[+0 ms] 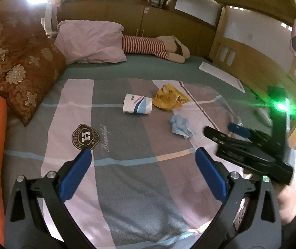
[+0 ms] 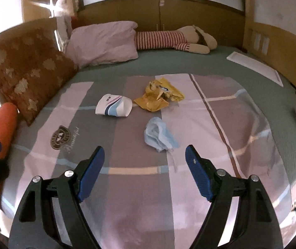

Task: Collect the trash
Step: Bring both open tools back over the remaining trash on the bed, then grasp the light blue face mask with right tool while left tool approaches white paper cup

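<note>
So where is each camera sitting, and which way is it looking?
Left wrist: sits on the left gripper, looks down across the bed; shows its own open blue fingers, plus the right gripper and a hand.
Right wrist: sits on the right gripper, faces the blue face mask; shows its open fingers and a bit of the left gripper at the left edge.
Both see: paper cup, yellow wrapper, mask, pink pillow.

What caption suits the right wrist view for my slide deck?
Open right gripper above a crumpled blue mask, with paper cup and yellow wrapper beyond.
</note>
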The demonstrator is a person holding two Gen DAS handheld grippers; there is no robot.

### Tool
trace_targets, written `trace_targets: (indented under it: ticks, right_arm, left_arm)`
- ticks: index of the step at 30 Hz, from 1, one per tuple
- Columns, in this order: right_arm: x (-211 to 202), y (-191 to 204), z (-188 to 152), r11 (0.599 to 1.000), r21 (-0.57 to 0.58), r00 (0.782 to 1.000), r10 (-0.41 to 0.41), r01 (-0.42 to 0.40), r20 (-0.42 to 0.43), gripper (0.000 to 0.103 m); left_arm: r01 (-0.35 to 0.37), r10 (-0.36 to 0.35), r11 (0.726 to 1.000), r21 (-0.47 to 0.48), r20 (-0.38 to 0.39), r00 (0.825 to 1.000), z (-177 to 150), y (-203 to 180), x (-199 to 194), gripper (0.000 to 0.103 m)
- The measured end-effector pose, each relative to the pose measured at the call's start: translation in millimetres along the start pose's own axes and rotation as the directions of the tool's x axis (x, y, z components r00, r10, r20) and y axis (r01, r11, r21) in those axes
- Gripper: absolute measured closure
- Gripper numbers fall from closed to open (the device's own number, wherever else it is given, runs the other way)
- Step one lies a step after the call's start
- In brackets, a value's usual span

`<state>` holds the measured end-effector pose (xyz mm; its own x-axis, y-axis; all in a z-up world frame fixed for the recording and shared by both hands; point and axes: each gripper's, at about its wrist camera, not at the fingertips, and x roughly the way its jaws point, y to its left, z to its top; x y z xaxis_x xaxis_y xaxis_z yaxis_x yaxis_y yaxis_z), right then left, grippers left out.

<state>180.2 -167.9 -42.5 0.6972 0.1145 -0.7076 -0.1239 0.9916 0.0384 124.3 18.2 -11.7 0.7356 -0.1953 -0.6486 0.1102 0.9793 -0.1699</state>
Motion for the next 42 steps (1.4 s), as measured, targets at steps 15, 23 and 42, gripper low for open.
trace_targets:
  ticks: [15, 23, 42]
  right_arm:
    - [146.3, -19.4, 12.3, 0.997, 0.019, 0.98, -0.064, 0.069, -0.19, 0.056]
    - [125.7, -35.1, 24.0, 0.994, 0.105, 0.984, 0.037, -0.018, -0.177, 0.077]
    - [118.0, -44.8, 37.1, 0.981, 0.173, 0.982, 0.112, -0.085, -0.151, 0.077]
  left_arm:
    - [0.011, -0.01, 1.0, 0.004, -0.083, 0.996, 18.3, 4.2, 82.2, 0.004]
    - [0.016, -0.014, 1.0, 0.017, -0.115, 0.993, 49.0, 5.2, 181.4, 0.004]
    - [-0.015, 0.043, 0.99, 0.143, -0.188, 0.981, 88.3, 3.4, 294.8, 0.015]
